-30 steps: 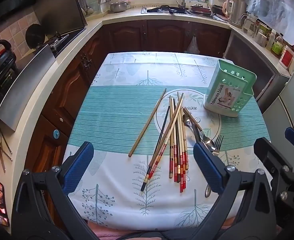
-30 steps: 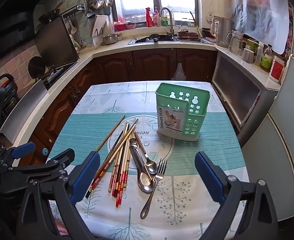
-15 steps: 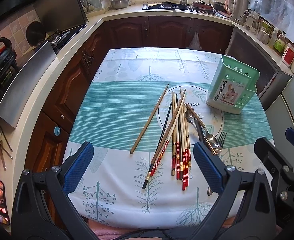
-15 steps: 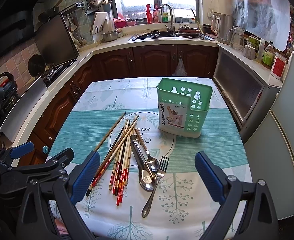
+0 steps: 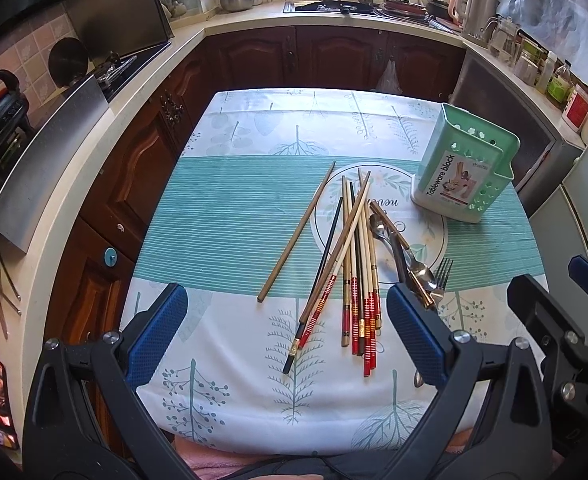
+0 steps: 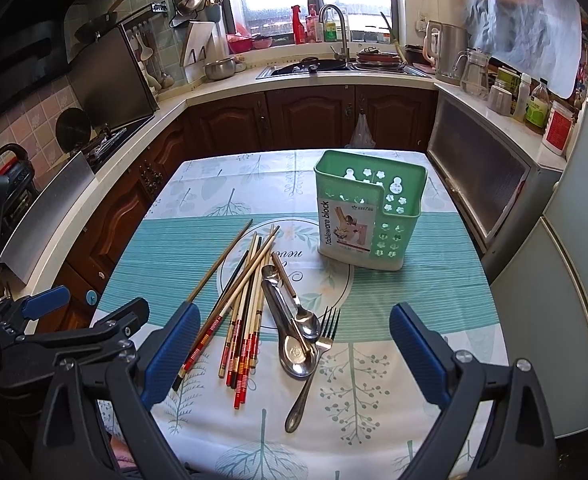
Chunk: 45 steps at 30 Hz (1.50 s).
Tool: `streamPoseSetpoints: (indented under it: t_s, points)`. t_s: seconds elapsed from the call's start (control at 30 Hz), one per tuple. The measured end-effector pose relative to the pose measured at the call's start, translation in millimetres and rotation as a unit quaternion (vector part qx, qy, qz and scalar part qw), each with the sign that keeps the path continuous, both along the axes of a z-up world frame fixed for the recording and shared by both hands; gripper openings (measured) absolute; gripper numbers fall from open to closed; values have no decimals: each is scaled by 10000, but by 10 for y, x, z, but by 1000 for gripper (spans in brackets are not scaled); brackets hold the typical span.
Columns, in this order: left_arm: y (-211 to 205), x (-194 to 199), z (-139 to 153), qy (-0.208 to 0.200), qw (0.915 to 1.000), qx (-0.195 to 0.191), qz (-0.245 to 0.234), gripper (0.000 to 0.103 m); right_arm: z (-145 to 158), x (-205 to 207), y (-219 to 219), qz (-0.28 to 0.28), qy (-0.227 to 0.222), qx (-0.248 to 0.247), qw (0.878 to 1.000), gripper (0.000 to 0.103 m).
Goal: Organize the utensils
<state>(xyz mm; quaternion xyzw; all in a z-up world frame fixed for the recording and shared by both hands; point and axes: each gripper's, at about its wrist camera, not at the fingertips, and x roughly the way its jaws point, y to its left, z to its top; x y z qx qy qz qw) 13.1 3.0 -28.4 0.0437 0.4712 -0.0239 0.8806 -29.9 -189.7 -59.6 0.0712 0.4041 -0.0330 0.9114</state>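
Several chopsticks (image 5: 354, 256) (image 6: 246, 300) lie in a loose pile at the table's middle, red-banded ends toward me. One plain wooden chopstick (image 5: 298, 230) rests apart to their left. Right of the pile lie spoons (image 6: 294, 332) (image 5: 394, 248) and a fork (image 6: 314, 364) (image 5: 442, 272). A green tableware holder (image 5: 464, 168) (image 6: 368, 208) stands upright at the back right. My left gripper (image 5: 286, 336) hovers open over the near table edge, before the chopsticks. My right gripper (image 6: 294, 356) is open too, above the spoons and fork. Neither holds anything.
The table wears a teal and white leaf-print cloth (image 5: 234, 216). Brown cabinets and a counter (image 6: 294, 76) with a sink wrap the back; a stove (image 5: 114, 68) is on the left. A grey appliance (image 6: 482, 168) and fridge stand right of the table.
Both grippers have risen and tilted a little, so the table sits lower in the views. No utensil has moved, and both grippers stay open.
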Motion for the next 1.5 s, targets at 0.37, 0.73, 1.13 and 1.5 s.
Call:
streamPoseSetpoints:
  t_s: [0.37,0.73,1.13,1.5]
  points:
    - [16,16,-64,97,10000,-16,10,99,-60,5,12,20,41,42,10000,96]
    - [28,69,-157,316,9995,-78,-38,99,-70,21,40,52,104,54,9999,96]
    - [72,247,-150,675,9965,-213,-452,98,22,78,48,220,90,-115,9997,96]
    - [174,747,-13,866,9907,118,-1041,78,319,410,-1,599,146,85,9981,92]
